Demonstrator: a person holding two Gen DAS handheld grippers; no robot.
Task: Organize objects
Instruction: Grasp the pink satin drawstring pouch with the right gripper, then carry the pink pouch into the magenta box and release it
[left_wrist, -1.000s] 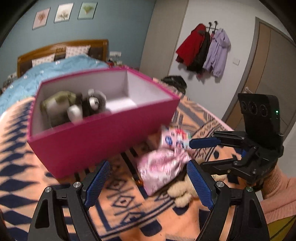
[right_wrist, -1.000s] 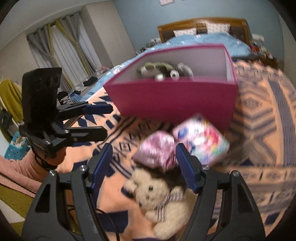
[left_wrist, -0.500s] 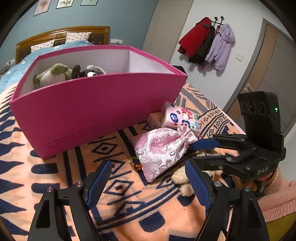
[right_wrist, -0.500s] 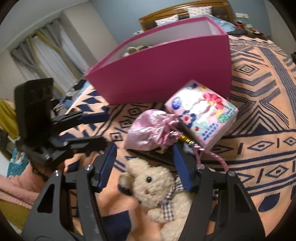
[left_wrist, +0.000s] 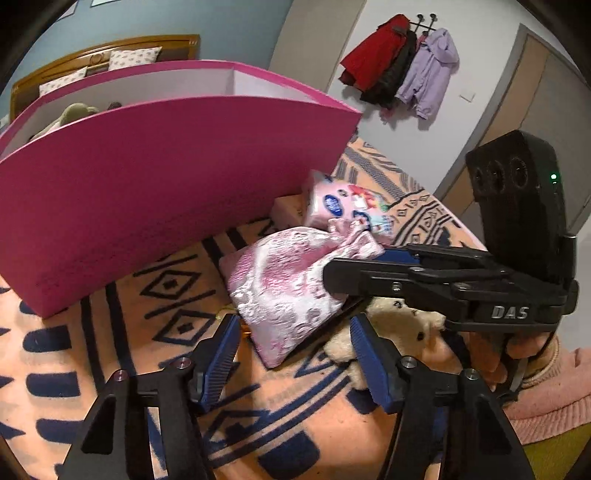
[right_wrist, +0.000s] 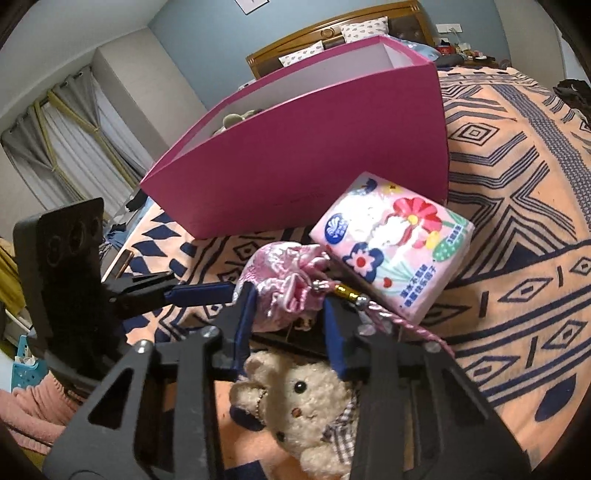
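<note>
A pink brocade drawstring pouch (left_wrist: 280, 280) (right_wrist: 284, 291) lies on the patterned blanket in front of a tall magenta box (left_wrist: 166, 184) (right_wrist: 314, 147). My right gripper (right_wrist: 289, 317) (left_wrist: 332, 269) is closing, and its blue pads press on the pouch's gathered neck. My left gripper (left_wrist: 293, 354) is also closing. The pouch's lower corner sits between its pads, which stand clear of the cloth. A cream teddy bear (right_wrist: 303, 402) (left_wrist: 388, 321) lies under and behind the pouch.
A flowered tissue pack (right_wrist: 391, 243) (left_wrist: 343, 206) leans beside the pouch, near the box's corner. Plush toys (left_wrist: 70, 114) sit inside the box. The pouch's cord with a gold bead (right_wrist: 347, 291) trails right. Coats (left_wrist: 399, 74) hang on the far wall.
Both grippers sank toward the pouch and their jaws narrowed. The right pads came together on the pouch's neck; the left pads drew in around its lower corner.
</note>
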